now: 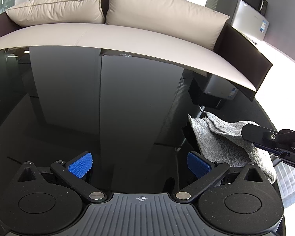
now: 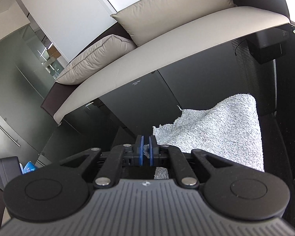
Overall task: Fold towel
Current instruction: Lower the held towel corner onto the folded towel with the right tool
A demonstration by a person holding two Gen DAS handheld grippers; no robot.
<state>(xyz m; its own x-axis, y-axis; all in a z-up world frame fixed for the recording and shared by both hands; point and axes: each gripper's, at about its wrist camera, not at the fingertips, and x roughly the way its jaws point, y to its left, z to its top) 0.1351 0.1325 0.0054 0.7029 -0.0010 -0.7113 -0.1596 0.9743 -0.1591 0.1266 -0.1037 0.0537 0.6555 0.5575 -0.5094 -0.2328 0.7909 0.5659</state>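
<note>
The left tongs (image 1: 139, 166) hang wide open over the bare black tabletop (image 1: 118, 108), blue pads well apart and holding nothing. To their right the grey towel (image 1: 224, 141) sits bunched and partly lifted off the glass, near the tabletop's right edge. The right tongs (image 2: 145, 153) are closed on a pinch of its edge, the cloth draping away to their right. No neat fold shows yet: judging by this, the folding is at an early stage, and the towel is yet to be spread and doubled over.
</note>
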